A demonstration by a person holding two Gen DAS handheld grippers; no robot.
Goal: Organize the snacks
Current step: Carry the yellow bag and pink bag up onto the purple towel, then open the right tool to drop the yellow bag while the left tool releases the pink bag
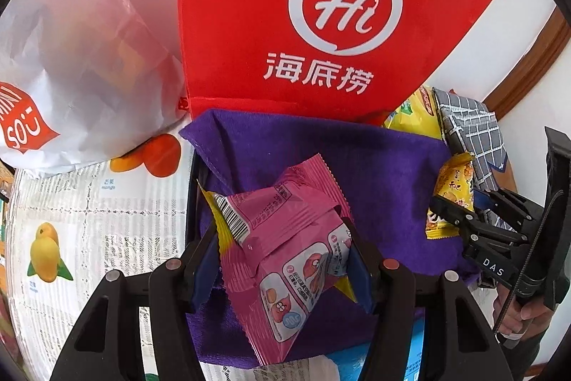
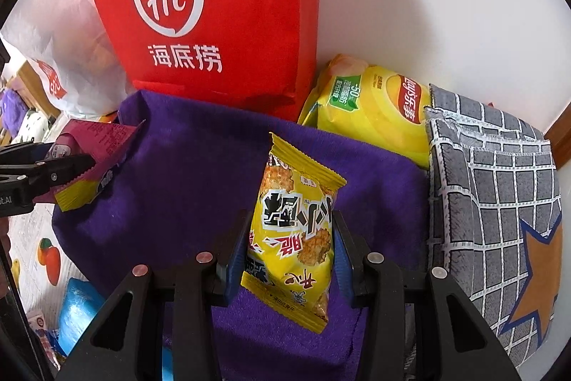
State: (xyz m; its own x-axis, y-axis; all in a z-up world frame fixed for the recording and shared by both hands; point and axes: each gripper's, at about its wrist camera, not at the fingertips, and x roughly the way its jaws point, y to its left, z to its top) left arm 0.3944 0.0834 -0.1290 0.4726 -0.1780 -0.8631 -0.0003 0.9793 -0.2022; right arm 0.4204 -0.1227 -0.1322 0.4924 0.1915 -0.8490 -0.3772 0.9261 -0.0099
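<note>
My left gripper [image 1: 282,259] is shut on a pink snack packet [image 1: 285,245] and holds it over a purple cloth [image 1: 385,166]. My right gripper [image 2: 289,252] is shut on a yellow snack packet [image 2: 296,231] above the same purple cloth [image 2: 185,174]. The right gripper [image 1: 460,216] with its yellow packet [image 1: 453,191] shows at the right of the left wrist view. The left gripper [image 2: 71,170] with the pink packet [image 2: 96,149] shows at the left of the right wrist view.
A red paper bag [image 1: 321,13] stands behind the cloth against a white wall. A white plastic bag [image 1: 82,66] lies to its left. A yellow chips bag [image 2: 371,109] and a grey checked cloth [image 2: 499,202] lie to the right. A fruit-print table cover [image 1: 89,220] is underneath.
</note>
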